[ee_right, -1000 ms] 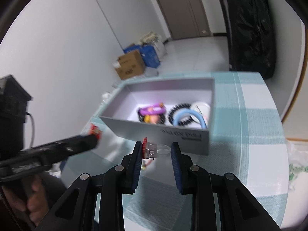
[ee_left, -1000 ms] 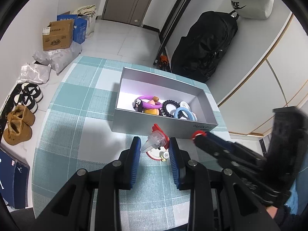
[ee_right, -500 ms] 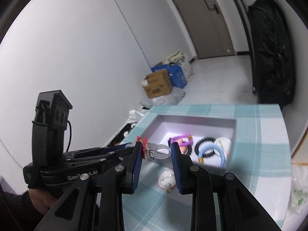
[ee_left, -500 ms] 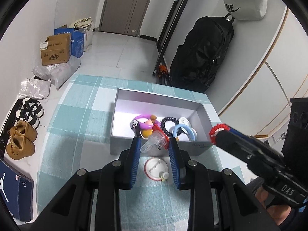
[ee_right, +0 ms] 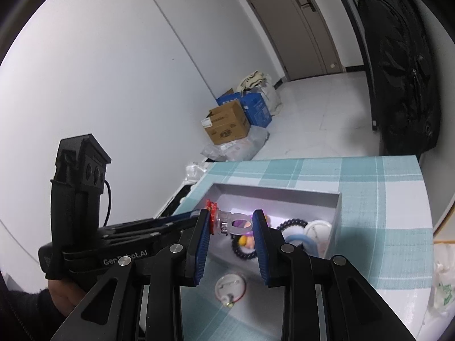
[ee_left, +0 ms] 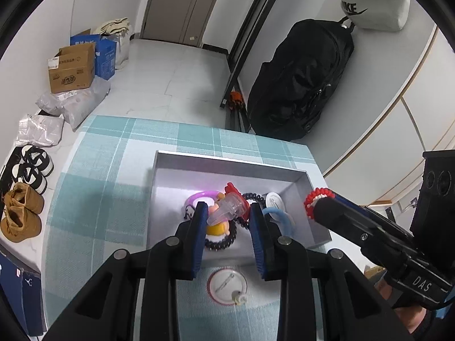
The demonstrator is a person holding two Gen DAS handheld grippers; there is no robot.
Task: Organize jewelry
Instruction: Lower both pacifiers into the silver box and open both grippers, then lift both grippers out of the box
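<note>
A white-walled room with a pale tiled floor holds a table under a teal-and-white checked cloth (ee_left: 96, 187), and on it sits an open grey box (ee_left: 318, 221) with hair ties and small toys inside. At 6 o'clock in the left wrist view the left gripper (ee_left: 229, 221) is clamped on a clear plastic ring with a red top (ee_left: 229, 207) above the box, a round white badge (ee_left: 226, 284) lying on the cloth just outside the box's near wall. In the right wrist view the right gripper (ee_right: 231, 227) pinches a second clear ring with a red flower (ee_right: 227, 223) at the box's near left corner, the left tool at 9 o'clock.
</note>
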